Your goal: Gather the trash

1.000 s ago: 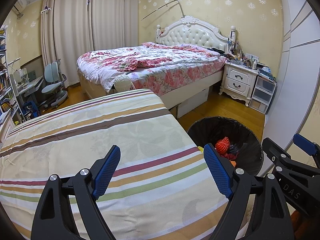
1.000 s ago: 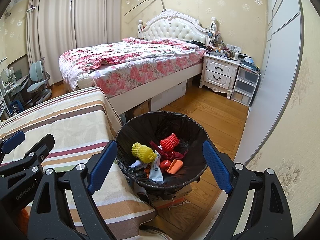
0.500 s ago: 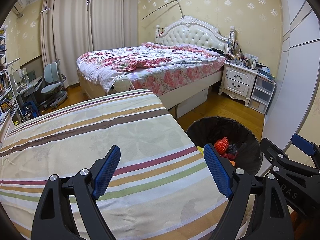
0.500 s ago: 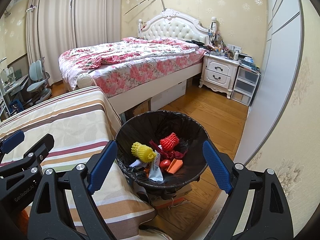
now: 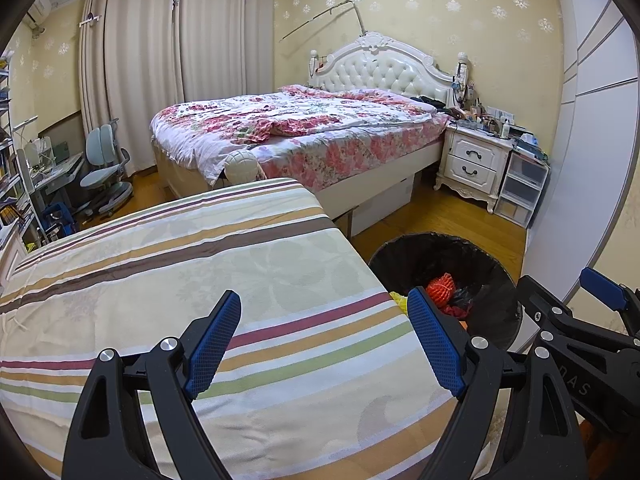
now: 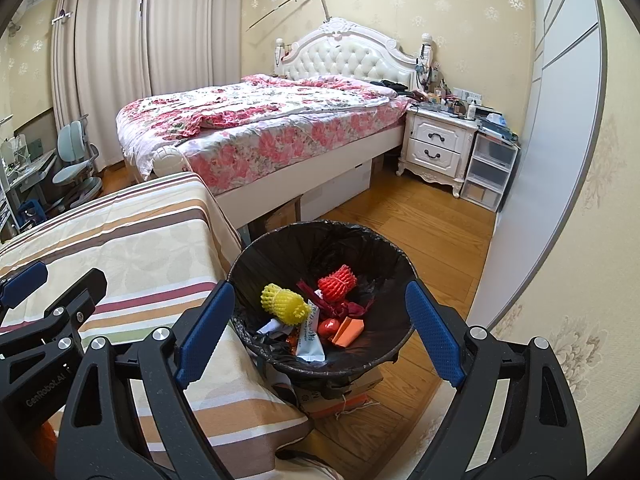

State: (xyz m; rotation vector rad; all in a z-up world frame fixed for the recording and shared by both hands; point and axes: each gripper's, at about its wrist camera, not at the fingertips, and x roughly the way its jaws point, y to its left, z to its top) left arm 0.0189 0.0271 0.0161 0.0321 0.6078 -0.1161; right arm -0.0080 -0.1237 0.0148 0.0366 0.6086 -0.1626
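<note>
Tools gaping and empty, left tool (image 6: 38, 312) marked "GenRobot.AI", right tool (image 6: 320, 322) over bin (image 6: 320, 240).

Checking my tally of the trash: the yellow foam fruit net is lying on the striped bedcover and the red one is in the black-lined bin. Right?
Not quite. The yellow foam fruit net lies inside the black-lined bin, beside the red foam fruit net, as the right wrist view shows.

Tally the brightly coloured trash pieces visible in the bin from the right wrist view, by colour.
Yellow: 1, foam net
Red: 2, foam net and small round piece
Orange: 1, folded piece
Total: 4, all inside the black-lined bin
</note>
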